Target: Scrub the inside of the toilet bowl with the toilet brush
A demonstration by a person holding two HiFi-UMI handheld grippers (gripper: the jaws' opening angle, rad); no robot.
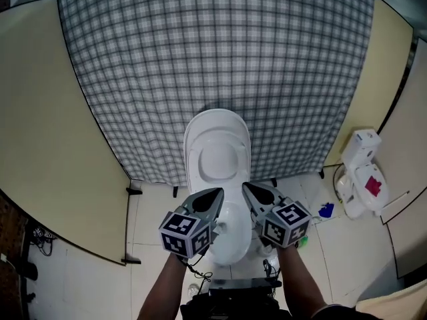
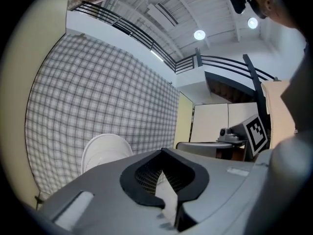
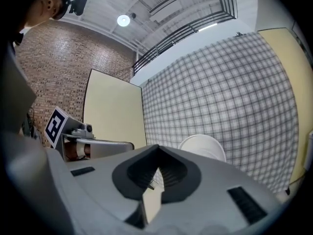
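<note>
Left gripper (image 1: pixel 217 193): fingers closed together, holding nothing.
Right gripper (image 1: pixel 248 188): fingers closed together, also empty.
Toilet bowl (image 1: pixel 231 235): on the floor (image 1: pixel 155 245), under both grippers; lid (image 1: pixel 217 153) up against checked curtain (image 1: pixel 213 52).

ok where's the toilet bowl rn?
Head view, lower centre: the toilet bowl sits between the left tongs and right tongs, just below its raised lid against the checked curtain.

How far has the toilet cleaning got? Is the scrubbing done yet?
Done: the lid stands up, so the bowl is open. In hand: nothing; the left gripper and right gripper are both shut and empty above the bowl. Left: picking up a brush, which I cannot make out here, and scrubbing the bowl.
</note>
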